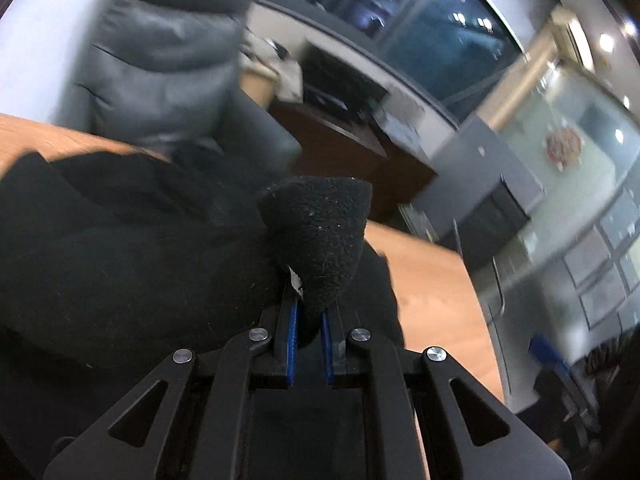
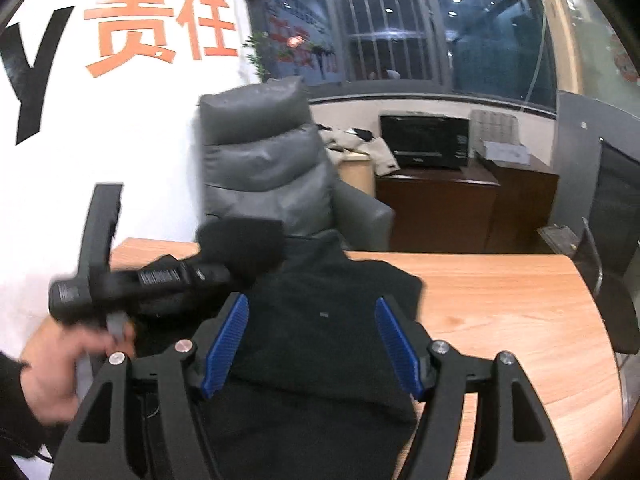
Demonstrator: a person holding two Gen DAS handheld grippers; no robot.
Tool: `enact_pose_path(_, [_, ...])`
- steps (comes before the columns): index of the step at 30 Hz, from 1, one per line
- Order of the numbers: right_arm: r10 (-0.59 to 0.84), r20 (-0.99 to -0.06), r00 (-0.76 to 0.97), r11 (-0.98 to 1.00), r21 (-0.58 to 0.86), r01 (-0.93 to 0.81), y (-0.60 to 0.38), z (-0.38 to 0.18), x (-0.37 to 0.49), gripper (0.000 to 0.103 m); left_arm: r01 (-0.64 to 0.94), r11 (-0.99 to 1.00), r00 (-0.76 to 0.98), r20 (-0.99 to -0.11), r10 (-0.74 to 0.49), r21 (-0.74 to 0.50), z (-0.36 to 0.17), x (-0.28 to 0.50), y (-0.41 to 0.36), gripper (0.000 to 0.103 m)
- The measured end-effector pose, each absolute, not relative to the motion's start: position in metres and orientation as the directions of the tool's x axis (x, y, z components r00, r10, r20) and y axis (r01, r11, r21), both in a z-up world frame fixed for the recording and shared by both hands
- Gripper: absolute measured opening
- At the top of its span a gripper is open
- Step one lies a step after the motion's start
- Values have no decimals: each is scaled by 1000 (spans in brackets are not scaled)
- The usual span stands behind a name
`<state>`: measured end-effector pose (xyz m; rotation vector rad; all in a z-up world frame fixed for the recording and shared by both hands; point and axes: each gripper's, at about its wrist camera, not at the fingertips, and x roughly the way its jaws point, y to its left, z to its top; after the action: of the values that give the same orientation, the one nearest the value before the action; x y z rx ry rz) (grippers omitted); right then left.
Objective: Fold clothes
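A black garment (image 2: 320, 320) lies on the wooden table (image 2: 520, 304); it also fills the left wrist view (image 1: 120, 248). My left gripper (image 1: 310, 320) is shut on a bunched black corner of the garment (image 1: 324, 232) and holds it lifted. In the right wrist view the left gripper (image 2: 240, 252) is at the left, held by a hand, with the black fabric at its tip. My right gripper (image 2: 312, 340) is open and empty, its blue pads (image 2: 228, 344) hovering wide apart over the middle of the garment.
A grey padded chair (image 2: 264, 160) stands behind the table's far edge. A dark wooden desk (image 2: 440, 200) with a black appliance (image 2: 424, 140) is at the back. A white wall with lettering (image 2: 120, 80) is at the left. The table edge curves at the right.
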<state>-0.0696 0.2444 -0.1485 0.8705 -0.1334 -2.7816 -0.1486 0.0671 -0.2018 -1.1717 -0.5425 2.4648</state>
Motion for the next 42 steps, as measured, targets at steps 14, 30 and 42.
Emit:
enact_pose_path(14, [-380,-711,-591,-923,332,194,254,-256,-157,81,-221,-903,-621,-661,422,-369,-174,-104,10,90])
enact_pose_path(30, [-258,-624,-737,-965,204,164,233,-211,-175,4,-126,-935,-546,-764,345,-332,-276,-167,-151,86])
enact_pose_path(42, [-87,-779,-620,-992,12,124,243,-260,-160,31,-155,-970,-506,-829,239,-185,-279,-144,-156,67])
